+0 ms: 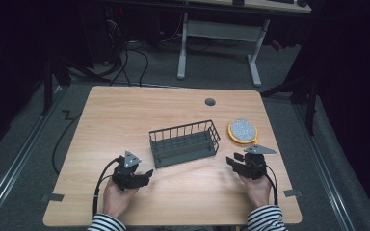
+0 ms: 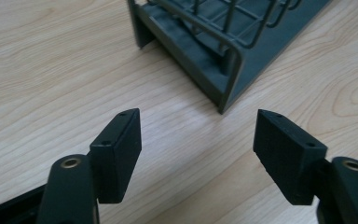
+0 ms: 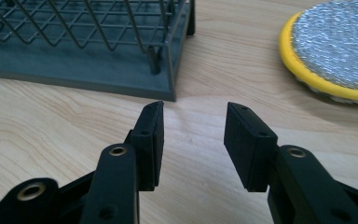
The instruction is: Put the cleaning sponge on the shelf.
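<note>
The left gripper (image 1: 144, 174), seen at the lower left of the high view, is released: in the left gripper view bare wood is seen between its two black pads (image 2: 117, 151), and nothing is touched. The right gripper (image 1: 232, 162), at the lower right of the high view, is also released, its jaws standing closer together, with only table grain between them in the right gripper view.

The wire basket (image 1: 185, 143) is placed at the centre of the high view, between the two grippers and slightly above them, apart from both. In the left gripper view its near corner (image 2: 227, 88) is found just above the gap between the jaws; in the right gripper view its corner (image 3: 168, 91) lies at the upper left.

A likely fault is judged to be a jaw catching in the thin wires, or striking the solid base, so that the basket is pushed across the smooth table (image 1: 125, 115) rather than gripped. If only one side is taken, the basket may be tilted.

The round yellow-rimmed pad (image 1: 243, 131) is set near the basket's right end, so little room is left there and it could be knocked. Wide bare wood is offered at the upper left of the high view. The table's right edge is close to the right gripper.
</note>
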`<state>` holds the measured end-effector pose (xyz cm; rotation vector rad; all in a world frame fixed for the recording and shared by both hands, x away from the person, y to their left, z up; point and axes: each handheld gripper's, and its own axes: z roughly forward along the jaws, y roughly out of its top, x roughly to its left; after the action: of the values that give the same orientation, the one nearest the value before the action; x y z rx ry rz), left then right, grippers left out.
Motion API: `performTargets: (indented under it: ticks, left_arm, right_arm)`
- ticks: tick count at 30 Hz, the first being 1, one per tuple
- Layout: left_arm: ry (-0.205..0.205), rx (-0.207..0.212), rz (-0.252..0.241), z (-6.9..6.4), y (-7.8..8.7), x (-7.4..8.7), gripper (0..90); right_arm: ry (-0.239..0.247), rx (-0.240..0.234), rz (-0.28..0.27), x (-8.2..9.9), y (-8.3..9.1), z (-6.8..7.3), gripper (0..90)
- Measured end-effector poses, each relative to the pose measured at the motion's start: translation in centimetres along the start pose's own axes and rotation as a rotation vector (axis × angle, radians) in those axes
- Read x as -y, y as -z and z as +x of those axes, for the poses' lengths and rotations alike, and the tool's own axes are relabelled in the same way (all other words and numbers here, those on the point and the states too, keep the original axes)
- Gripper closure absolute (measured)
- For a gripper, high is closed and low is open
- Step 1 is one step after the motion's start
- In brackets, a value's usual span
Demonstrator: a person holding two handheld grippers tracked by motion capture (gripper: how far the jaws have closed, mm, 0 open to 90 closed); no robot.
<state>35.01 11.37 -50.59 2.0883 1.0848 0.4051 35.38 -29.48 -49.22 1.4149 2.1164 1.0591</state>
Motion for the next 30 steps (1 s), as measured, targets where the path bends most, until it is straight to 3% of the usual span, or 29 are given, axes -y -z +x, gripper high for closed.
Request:
performTargets:
  ticks: [8, 15, 19, 30]
  left_arm:
    - [0.014, -0.017, -0.008, -0.9, -1.1, -1.3, 37.4]
    - [0.022, -0.006, -0.018, -1.1, -2.0, -1.9, 42.9]
    - [0.039, 0.001, -0.019, -1.0, -2.3, -2.0, 49.2]
    - [0.027, 0.013, -0.014, -1.1, -2.6, -2.0, 73.7]
  right_arm:
    - [0.002, -0.035, 0.004, -1.2, -2.1, 0.8, 62.1]
    - [0.015, -0.042, 0.014, -2.1, -3.6, 1.2, 64.7]
    - [0.021, -0.044, 0.023, -2.3, -4.4, 1.5, 67.6]
    - [0.019, -0.045, 0.041, -2.5, -5.2, 1.2, 79.4]
